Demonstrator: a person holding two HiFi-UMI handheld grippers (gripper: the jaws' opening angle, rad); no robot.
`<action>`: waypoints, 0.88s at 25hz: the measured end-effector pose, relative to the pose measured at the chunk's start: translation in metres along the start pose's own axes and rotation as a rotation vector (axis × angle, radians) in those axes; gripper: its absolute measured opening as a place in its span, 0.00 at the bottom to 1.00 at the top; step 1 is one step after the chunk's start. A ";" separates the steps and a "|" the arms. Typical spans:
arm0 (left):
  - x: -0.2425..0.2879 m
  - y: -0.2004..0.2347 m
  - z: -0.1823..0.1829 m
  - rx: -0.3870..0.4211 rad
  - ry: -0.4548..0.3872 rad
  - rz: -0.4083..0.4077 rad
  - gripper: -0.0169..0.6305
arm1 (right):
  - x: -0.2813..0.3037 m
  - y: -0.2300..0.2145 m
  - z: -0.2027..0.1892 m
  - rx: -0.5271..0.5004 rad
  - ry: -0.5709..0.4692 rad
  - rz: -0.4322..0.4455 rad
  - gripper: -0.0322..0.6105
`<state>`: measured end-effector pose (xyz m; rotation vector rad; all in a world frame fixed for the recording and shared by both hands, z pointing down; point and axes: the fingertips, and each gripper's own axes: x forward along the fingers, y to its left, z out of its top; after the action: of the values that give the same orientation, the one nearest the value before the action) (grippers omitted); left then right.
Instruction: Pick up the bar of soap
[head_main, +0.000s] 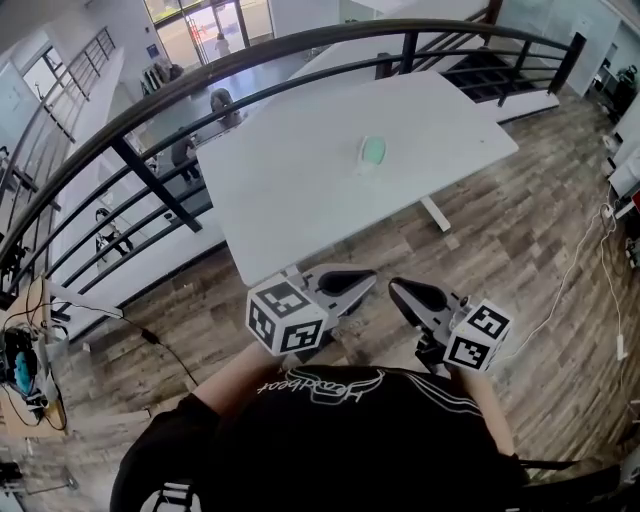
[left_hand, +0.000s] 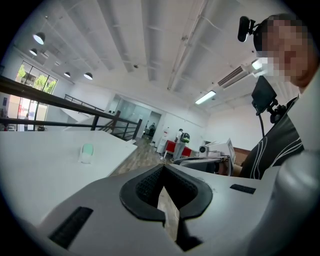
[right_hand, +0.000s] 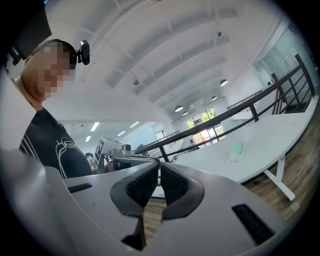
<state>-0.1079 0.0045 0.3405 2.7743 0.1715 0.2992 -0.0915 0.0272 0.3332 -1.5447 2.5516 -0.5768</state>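
Soap bar (head_main: 372, 152), green, on white table (head_main: 290, 195)

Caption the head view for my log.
Person holds left gripper and right gripper shut and empty close to the body, well short of the green bar of soap on the white table.

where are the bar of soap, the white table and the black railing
bar of soap (head_main: 373, 151): head view, on its green top.
white table (head_main: 290, 195): head view, on bare tabletop left of the soap.
black railing (head_main: 150, 178): head view, on a slanted post under the top rail.
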 end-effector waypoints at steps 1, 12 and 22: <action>0.003 0.001 0.002 0.003 -0.001 -0.004 0.04 | -0.001 -0.003 0.003 -0.003 -0.005 -0.003 0.08; 0.032 0.025 0.010 0.005 -0.011 0.012 0.04 | 0.001 -0.038 0.012 -0.029 -0.023 -0.004 0.08; 0.087 0.072 0.023 -0.006 0.006 0.070 0.04 | 0.011 -0.111 0.025 -0.015 0.000 0.032 0.08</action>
<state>-0.0126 -0.0566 0.3601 2.7774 0.0743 0.3253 0.0029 -0.0351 0.3522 -1.5059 2.5814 -0.5548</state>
